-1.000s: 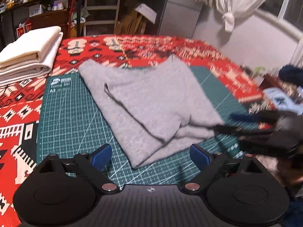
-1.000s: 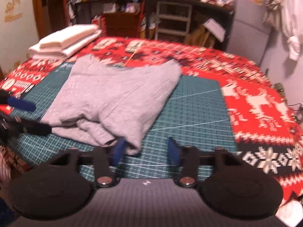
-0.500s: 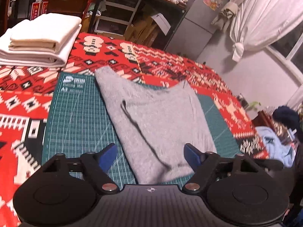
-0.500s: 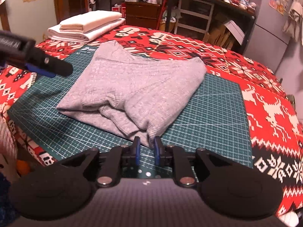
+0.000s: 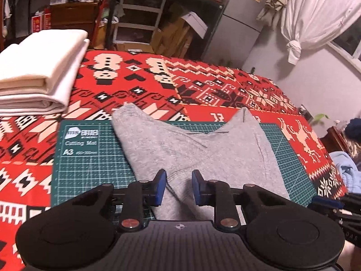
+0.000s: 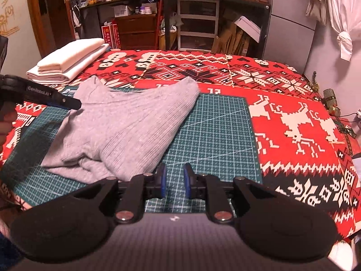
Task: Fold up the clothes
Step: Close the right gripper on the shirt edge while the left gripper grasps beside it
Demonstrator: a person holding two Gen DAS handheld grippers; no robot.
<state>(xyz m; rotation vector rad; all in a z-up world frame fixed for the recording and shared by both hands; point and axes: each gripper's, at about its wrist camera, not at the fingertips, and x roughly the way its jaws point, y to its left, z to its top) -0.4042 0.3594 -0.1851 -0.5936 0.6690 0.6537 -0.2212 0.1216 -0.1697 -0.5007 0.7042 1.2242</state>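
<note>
A: Two grippers logged. Left gripper point(image 5: 178, 186): blue pads spread, grey garment point(image 5: 203, 158) lying between and just ahead of them; contact cannot be told.

B: Right gripper point(image 6: 173, 180)?

A: Pads apart by a narrow gap, nothing between. Garment's near folded edge sits just left of its left pad, over the green cutting mat point(image 6: 216, 131).

B: Beyond that?

A: Garment runs forward-left on the mat; its two far corners reach the red patterned cloth point(image 6: 293, 117). Farther left, well apart: stack of folded white fabric point(image 6: 67, 61).
</note>
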